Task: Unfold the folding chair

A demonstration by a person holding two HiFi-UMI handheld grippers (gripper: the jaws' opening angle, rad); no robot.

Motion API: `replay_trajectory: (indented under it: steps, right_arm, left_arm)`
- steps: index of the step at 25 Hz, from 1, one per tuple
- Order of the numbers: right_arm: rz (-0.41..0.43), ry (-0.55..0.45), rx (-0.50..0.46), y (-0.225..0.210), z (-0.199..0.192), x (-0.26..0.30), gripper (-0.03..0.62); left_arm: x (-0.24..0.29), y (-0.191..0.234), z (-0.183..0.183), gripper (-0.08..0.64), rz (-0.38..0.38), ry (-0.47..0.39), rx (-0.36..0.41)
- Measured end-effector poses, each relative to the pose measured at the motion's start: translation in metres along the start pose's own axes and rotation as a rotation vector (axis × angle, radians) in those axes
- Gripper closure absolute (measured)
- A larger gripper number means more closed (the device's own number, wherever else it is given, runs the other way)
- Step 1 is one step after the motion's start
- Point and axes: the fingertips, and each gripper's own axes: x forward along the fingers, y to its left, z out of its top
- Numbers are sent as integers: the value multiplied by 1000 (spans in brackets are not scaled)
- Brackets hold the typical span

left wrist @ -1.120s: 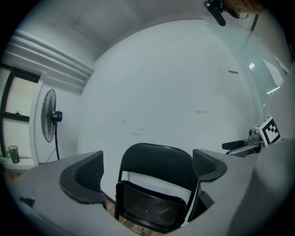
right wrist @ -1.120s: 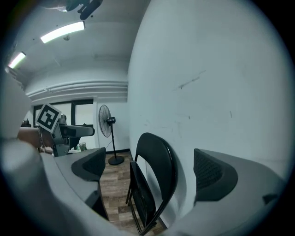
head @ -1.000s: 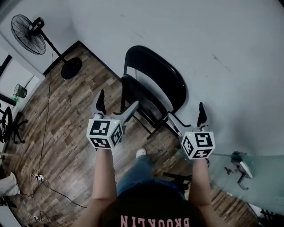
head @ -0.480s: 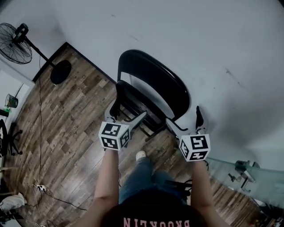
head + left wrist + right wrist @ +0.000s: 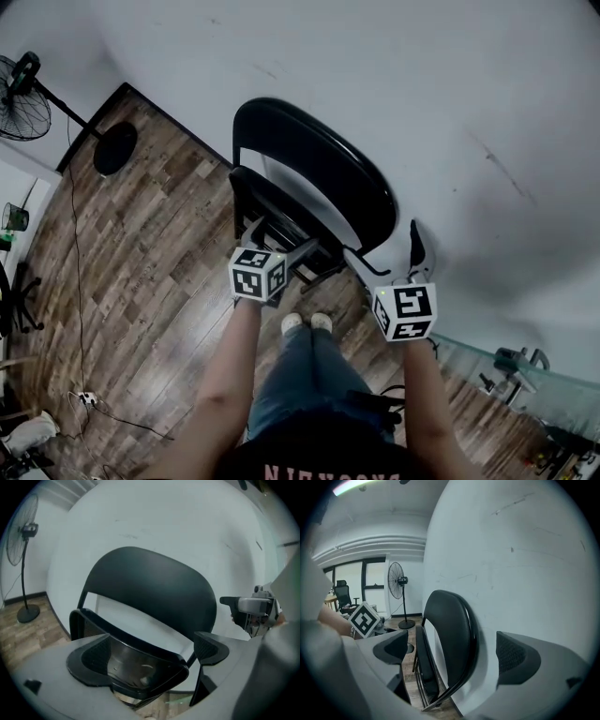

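One folding chair (image 5: 319, 178) leaned folded against the wall (image 5: 422, 94), standing unaided | left claw (image 5: 150, 653) gaped astride the seat edge (image 5: 136, 644), presumably to swing it down | right claw (image 5: 453, 652) gaped near the backrest (image 5: 452, 634), gripping nothing

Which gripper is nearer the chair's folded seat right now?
Left. The left gripper is at the folded seat, jaws open with the seat's edge between them. The right gripper, also open, hangs further right beside the backrest, clear of the seat.
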Motion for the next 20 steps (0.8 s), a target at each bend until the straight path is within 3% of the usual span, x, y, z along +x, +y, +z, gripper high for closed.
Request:
replay_trajectory:
  steps: [6,8,14,17,20]
  right_arm:
    - [17,27,19,-6,-12,3,21]
    - [20,33,28,-9,-16,4,21]
    - [42,57,24,-7,-24,3,23]
    - [64,67,15,-3,-28,4,23]
    - [68,74,22,-2,-30,6,23]
  left_arm:
    - [34,14,-29,34,2,12,-408]
    - [44,19,-34,64,16,-10,-506]
    - [60,22,-40,332,24,-90,-782]
    - [63,16,-43,464,1,-100,-845]
    - [63,16,-43,500,-34,-143,-959]
